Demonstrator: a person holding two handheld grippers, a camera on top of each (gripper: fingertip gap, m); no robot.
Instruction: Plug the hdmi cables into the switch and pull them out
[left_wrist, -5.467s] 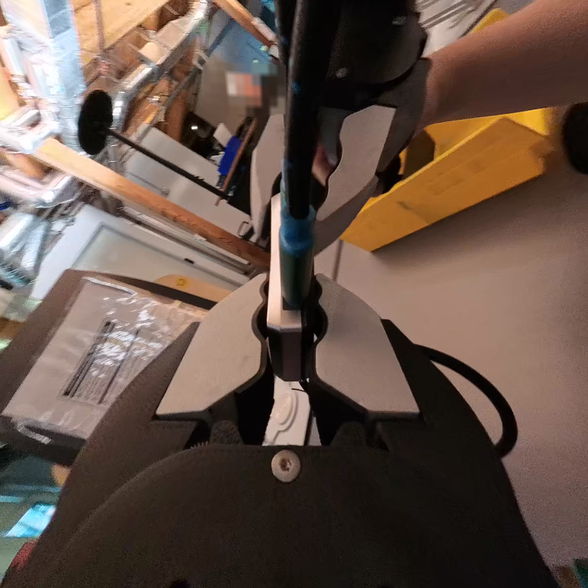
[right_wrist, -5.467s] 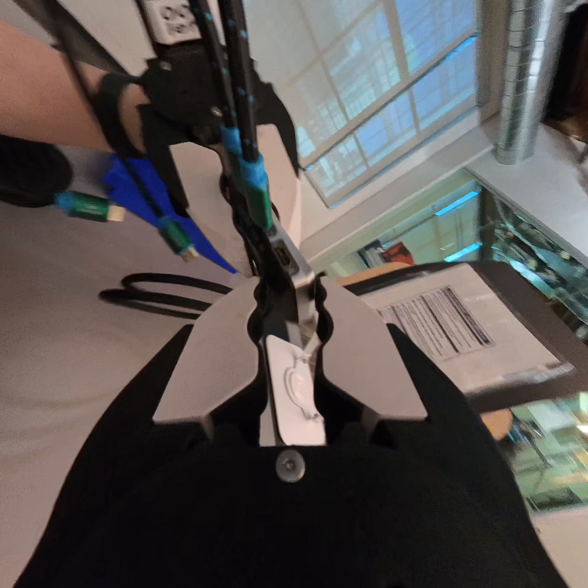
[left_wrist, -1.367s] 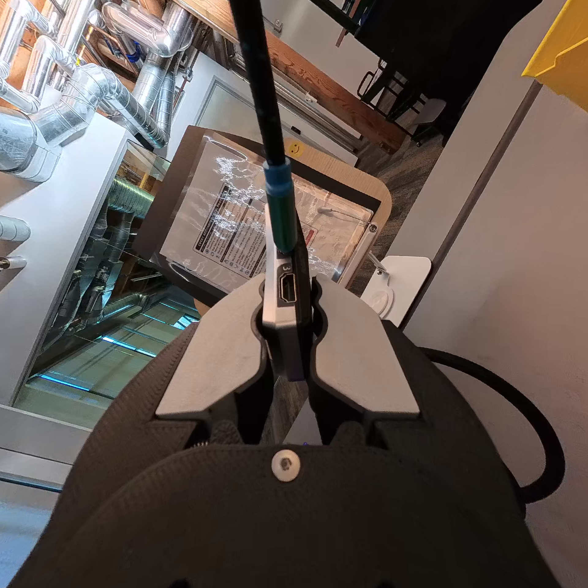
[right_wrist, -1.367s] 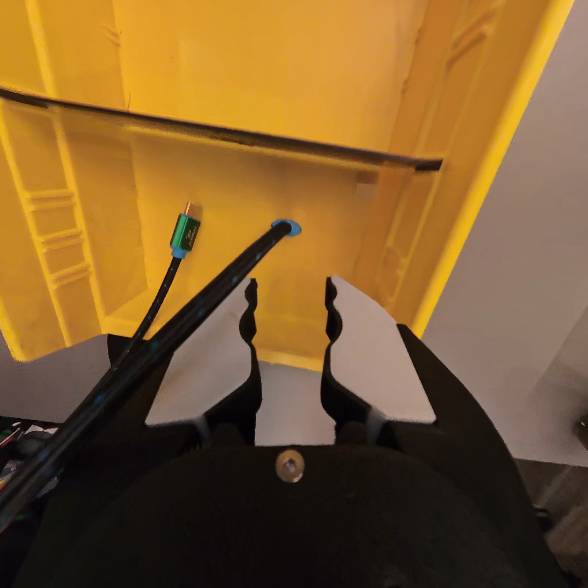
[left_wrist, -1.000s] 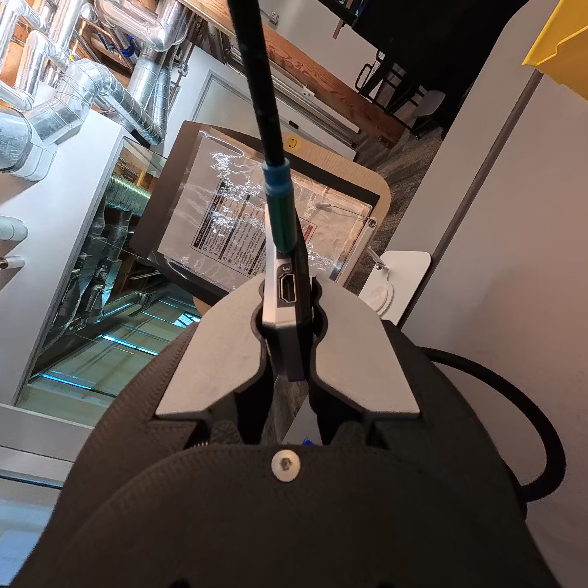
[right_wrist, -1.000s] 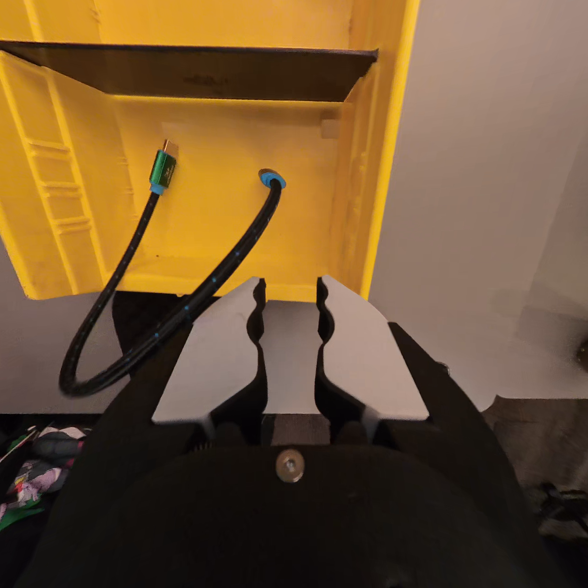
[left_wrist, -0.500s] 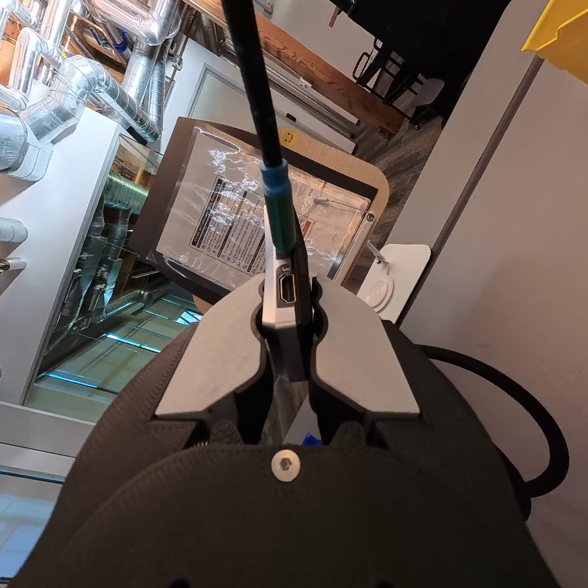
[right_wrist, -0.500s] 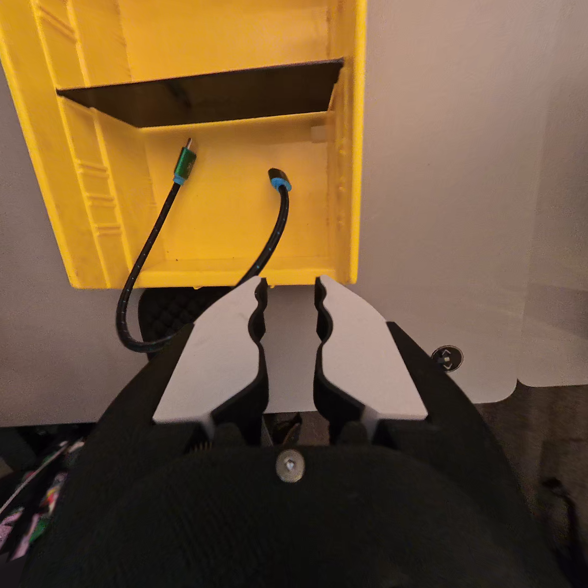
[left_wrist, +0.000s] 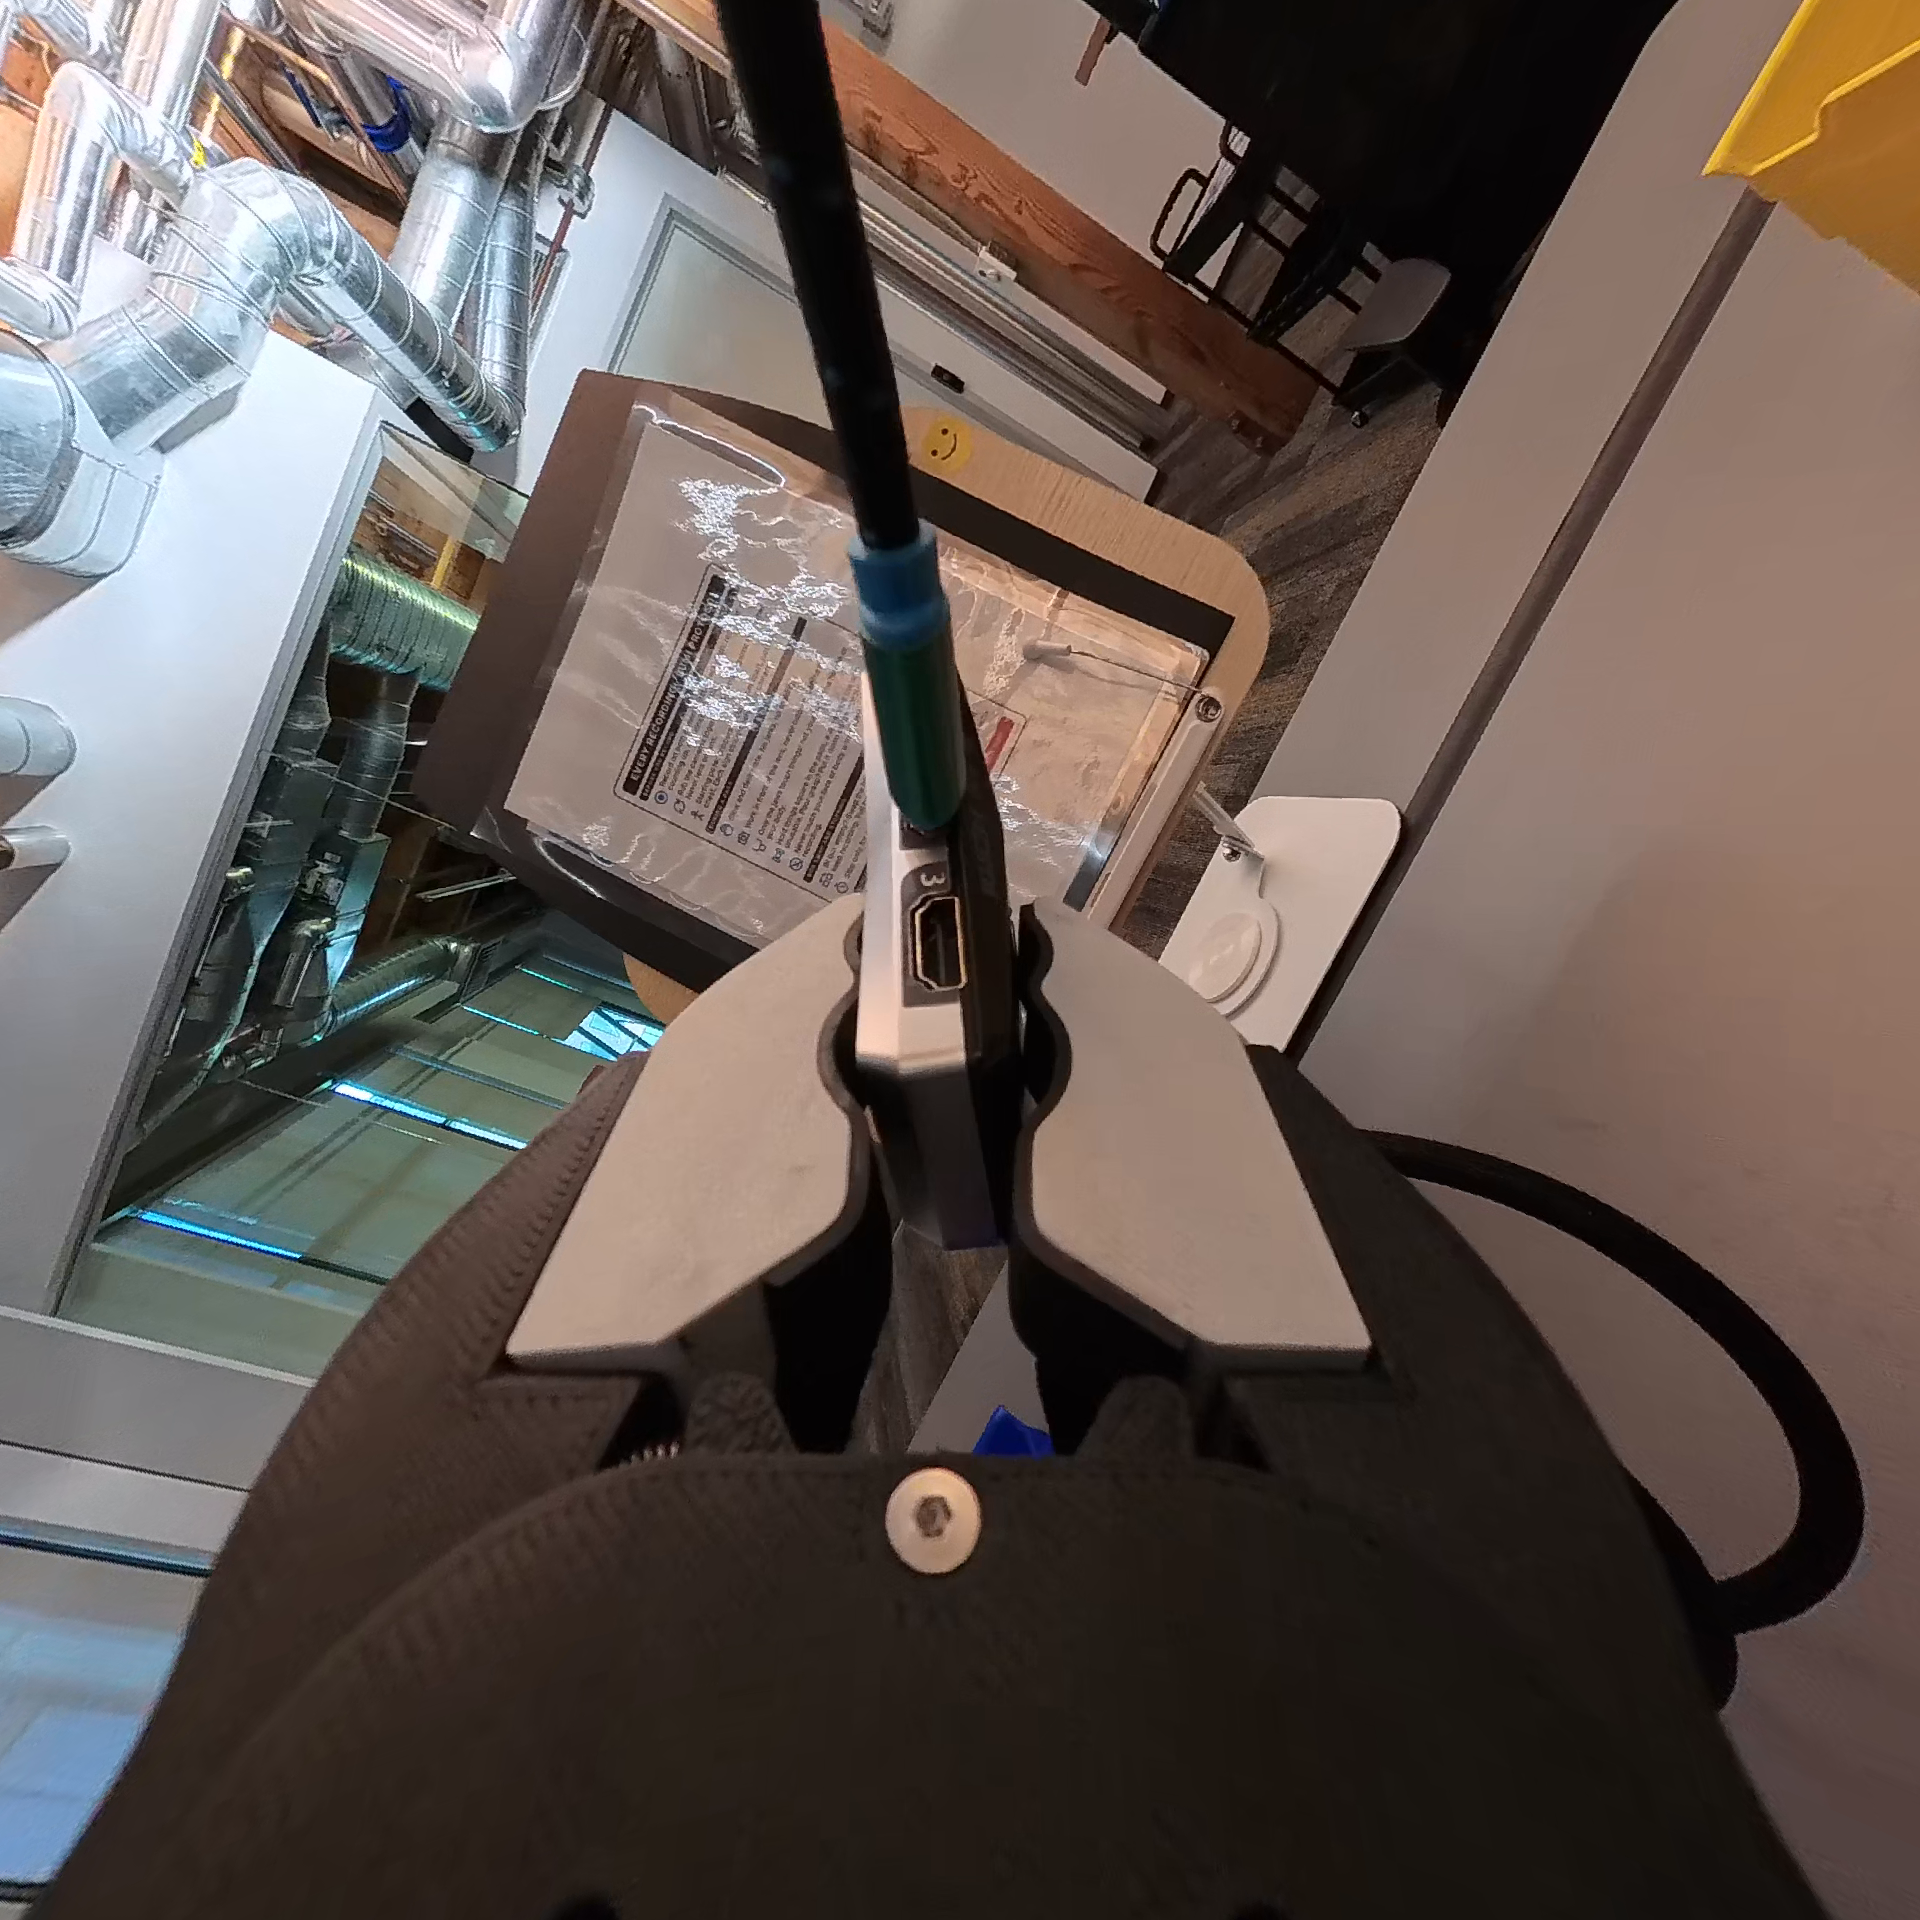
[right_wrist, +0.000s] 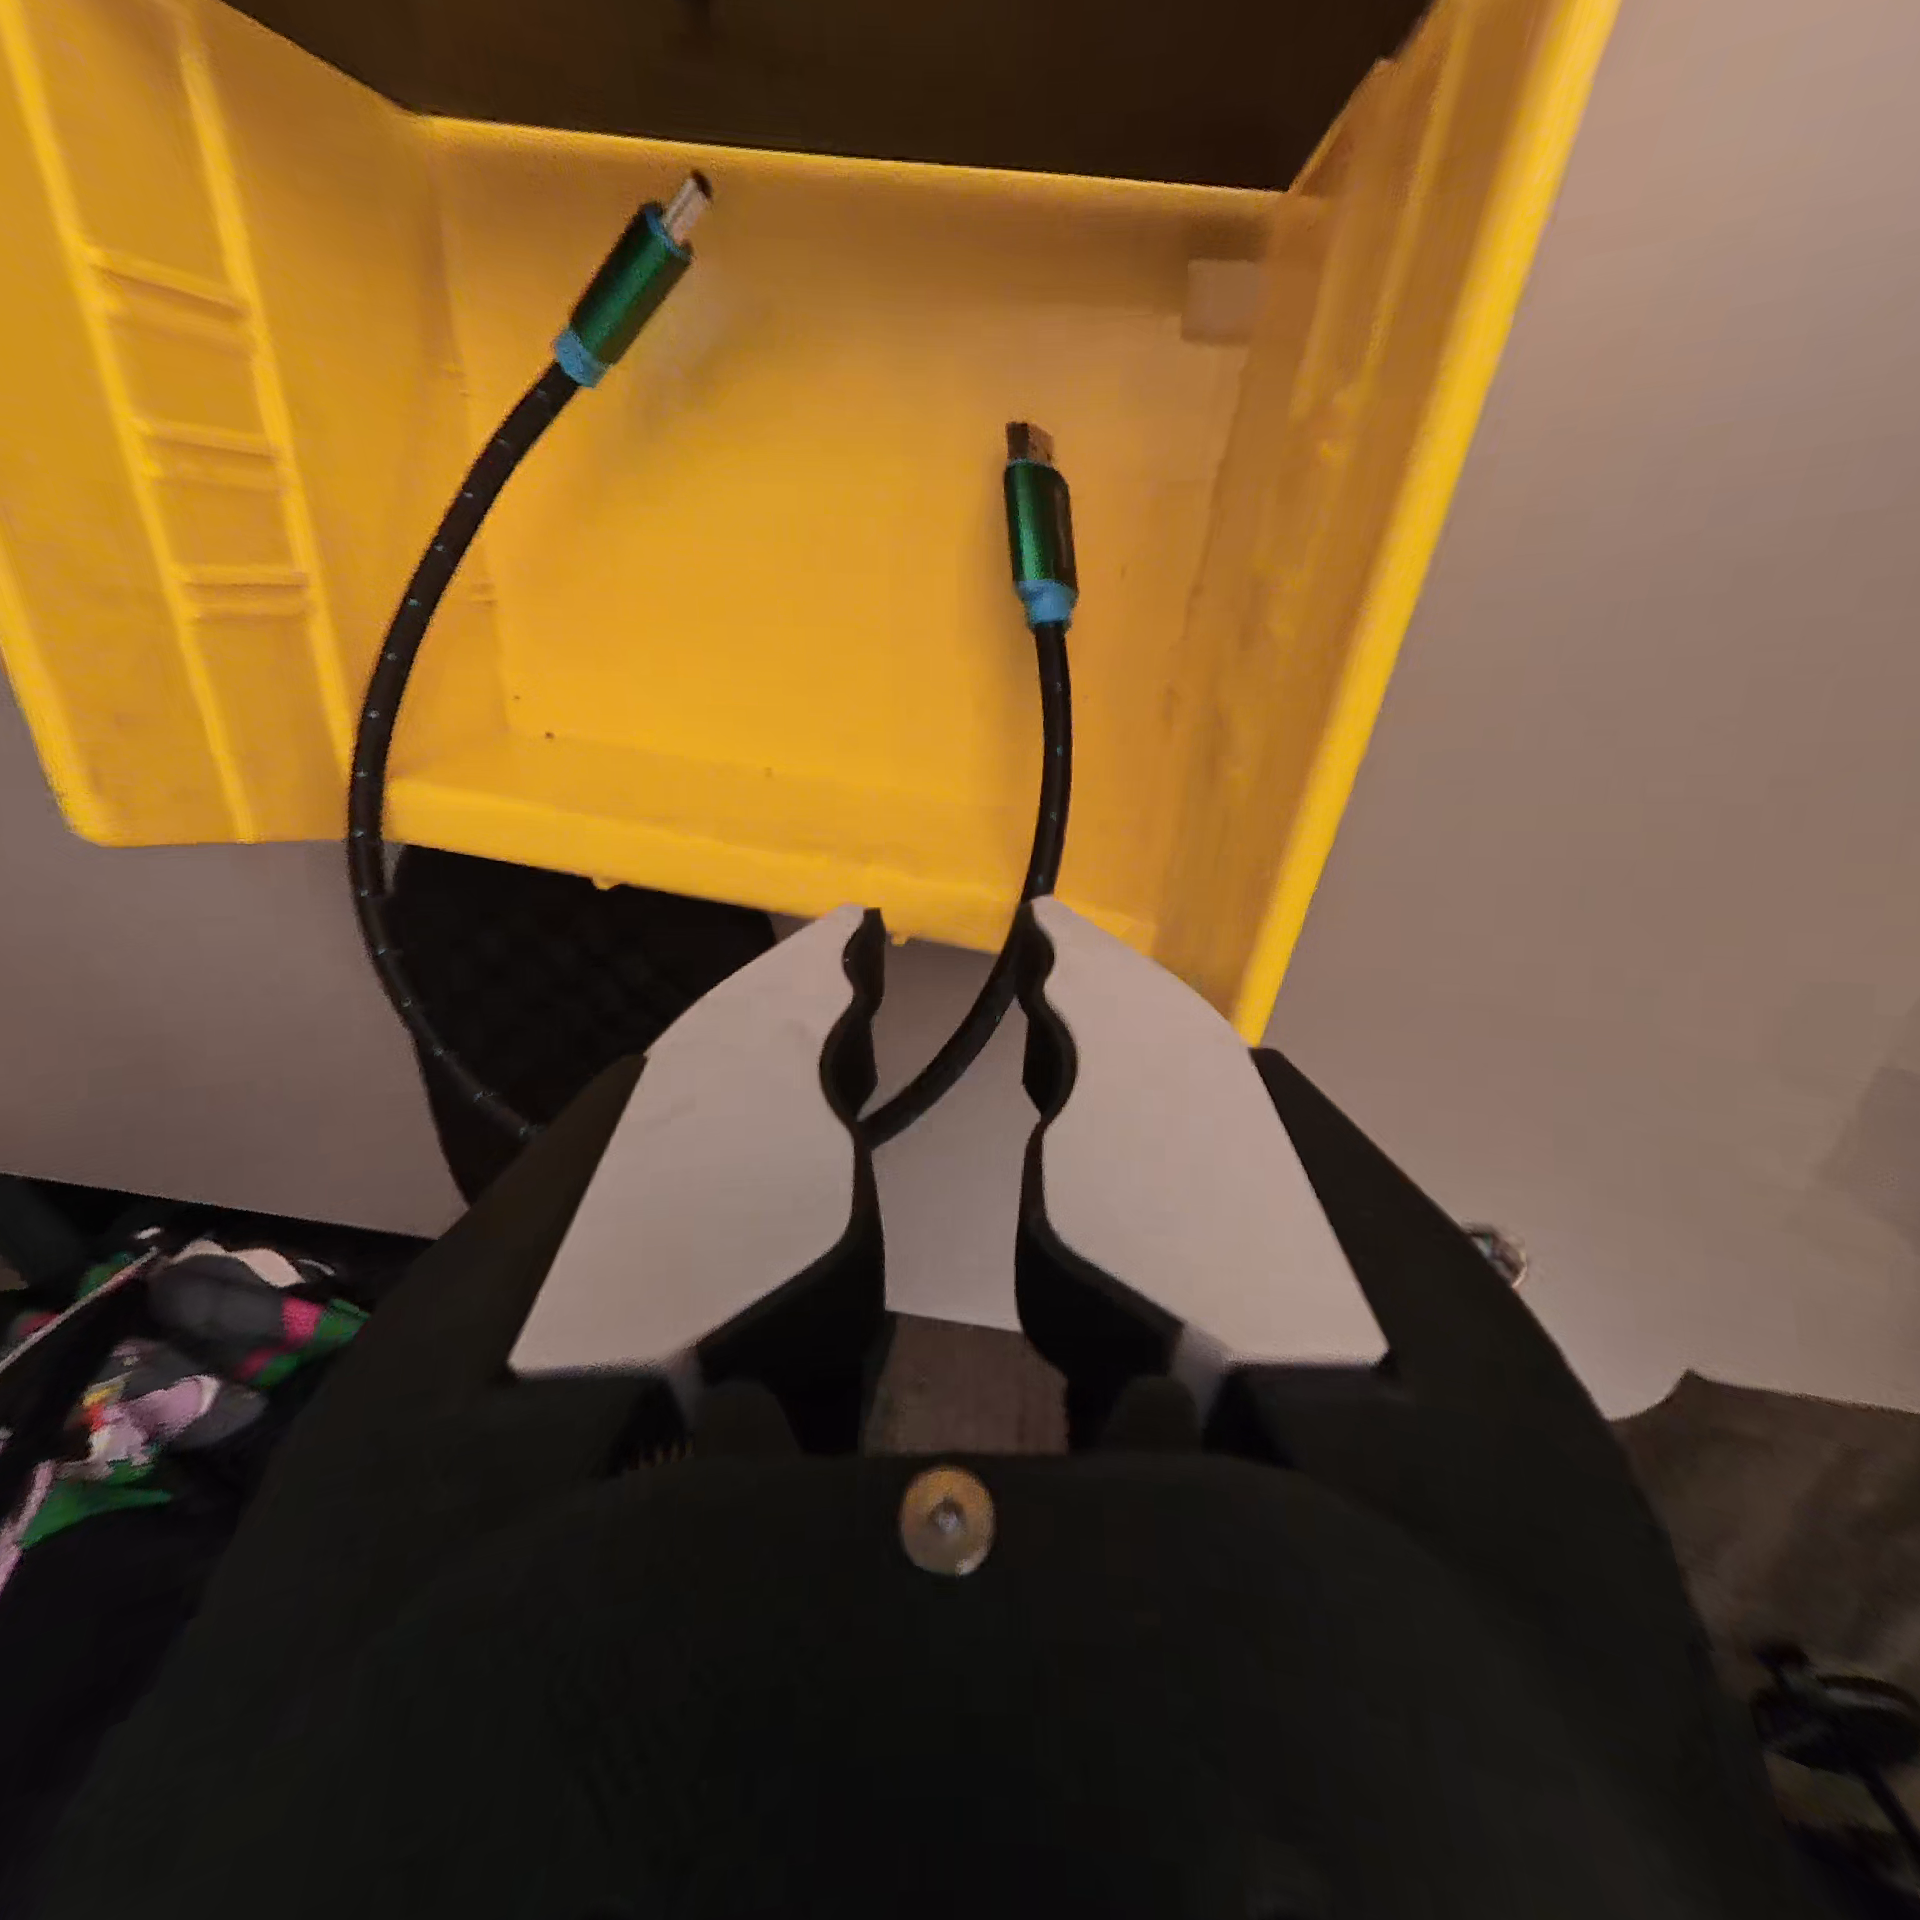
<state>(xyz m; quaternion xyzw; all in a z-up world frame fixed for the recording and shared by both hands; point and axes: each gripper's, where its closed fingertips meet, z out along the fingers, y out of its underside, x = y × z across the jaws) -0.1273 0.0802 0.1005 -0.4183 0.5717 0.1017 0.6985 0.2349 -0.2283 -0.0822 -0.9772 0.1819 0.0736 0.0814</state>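
Our left gripper (left_wrist: 935, 997) clamps the silver switch (left_wrist: 914, 1049), one green-ended cable (left_wrist: 906, 727) plugged in. Our right gripper (right_wrist: 951, 1029) sits narrowly parted, gripping nothing; two loose cables (right_wrist: 1044, 582) trail into the yellow bin (right_wrist: 831, 540), one crossing the gap.

This looks like an industrial-style workshop or lab: bare silver ducts (left_wrist: 260, 260) and timber beams (left_wrist: 1039, 208) run overhead at the far left, while a yellow plastic parts bin (right_wrist: 260, 520) sits on a near white worktable (right_wrist: 1610, 727).
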